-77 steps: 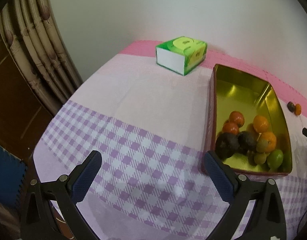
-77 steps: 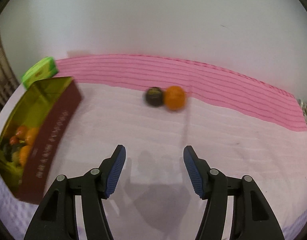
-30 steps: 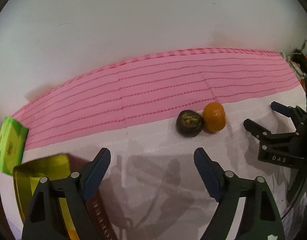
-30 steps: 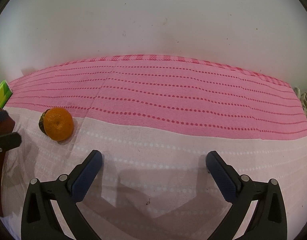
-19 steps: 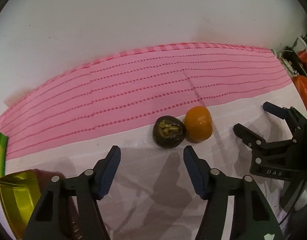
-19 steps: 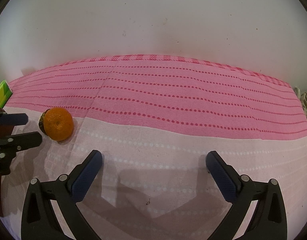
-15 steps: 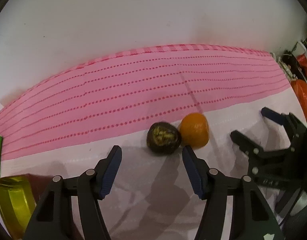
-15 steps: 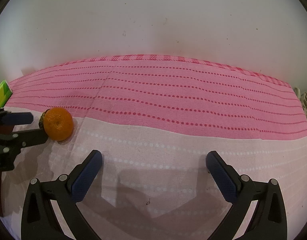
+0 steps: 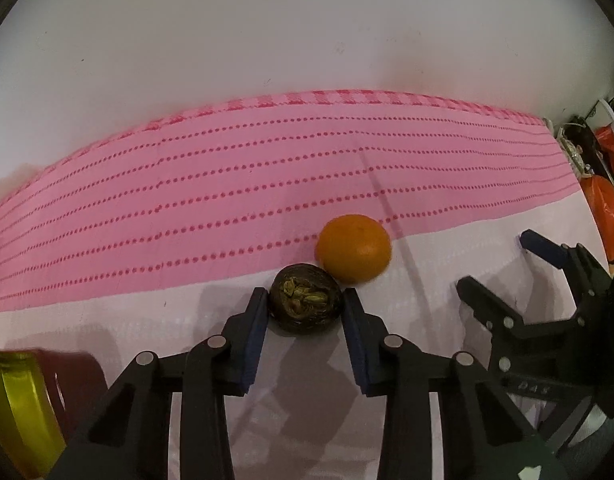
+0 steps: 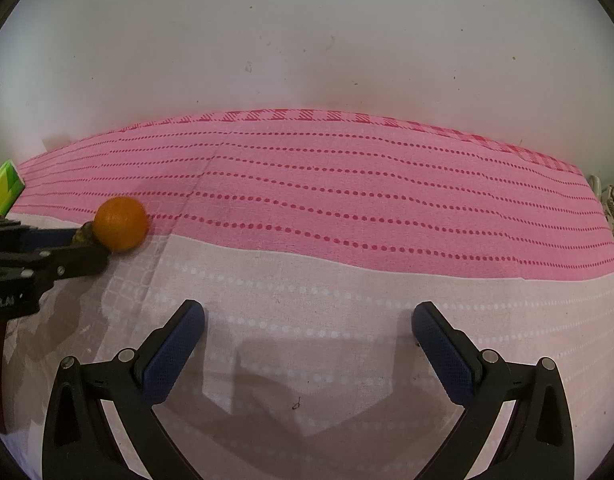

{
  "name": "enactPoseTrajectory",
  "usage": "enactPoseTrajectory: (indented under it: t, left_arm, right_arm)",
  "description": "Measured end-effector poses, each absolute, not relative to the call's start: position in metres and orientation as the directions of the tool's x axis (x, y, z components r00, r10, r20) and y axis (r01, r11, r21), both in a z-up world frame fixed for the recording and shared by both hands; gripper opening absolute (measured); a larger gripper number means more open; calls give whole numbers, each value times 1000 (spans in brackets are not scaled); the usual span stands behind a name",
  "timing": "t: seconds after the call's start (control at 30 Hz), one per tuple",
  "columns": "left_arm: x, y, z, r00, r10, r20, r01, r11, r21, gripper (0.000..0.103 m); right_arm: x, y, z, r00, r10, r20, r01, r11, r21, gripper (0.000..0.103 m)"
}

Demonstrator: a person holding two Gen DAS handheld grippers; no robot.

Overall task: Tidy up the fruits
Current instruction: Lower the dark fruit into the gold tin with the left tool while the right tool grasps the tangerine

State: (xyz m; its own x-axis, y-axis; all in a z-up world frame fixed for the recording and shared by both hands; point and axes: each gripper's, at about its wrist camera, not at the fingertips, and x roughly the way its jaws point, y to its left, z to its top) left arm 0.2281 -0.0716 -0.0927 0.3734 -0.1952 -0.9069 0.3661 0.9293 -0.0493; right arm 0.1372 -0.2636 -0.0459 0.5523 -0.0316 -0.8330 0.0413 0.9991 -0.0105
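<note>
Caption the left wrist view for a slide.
Left gripper shut on the dark fruit, beside the orange.

A: What do the two tools look like?

B: Each is a black plastic frame that forks into two angular arms, with open triangular cut-outs low in the arms. The left claw (image 9: 306, 334) carries flat dark-blue pads (image 9: 254, 344) on the inner faces of its fingers.

A: Any fittings?

B: Round silver screw heads sit along the arm tops, two on each side. The right claw (image 10: 309, 350) has the same build, its blue pads (image 10: 173, 354) finely textured. Seen from the left wrist camera, its black body bears small raised lettering, too blurred to read.
</note>
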Motion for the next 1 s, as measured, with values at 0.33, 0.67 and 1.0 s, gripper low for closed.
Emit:
enactPoseTrajectory:
  t: [0.33, 0.67, 1.0]
  left_arm:
    - [194, -56, -90, 348, -166, -923, 339, 940, -42, 33]
    - [157, -36, -72, 354, -149, -923, 301, 953, -39, 33]
    - [120, -17, -35, 407, -138, -903, 246, 969, -37, 33]
  right_arm:
    - [137, -264, -46, 552, -32, -833, 41, 999, -10, 103]
    - [137, -264, -46, 552, -32, -833, 41, 999, -10, 103]
    - [138, -263, -46, 552, -31, -834, 41, 999, -10, 103]
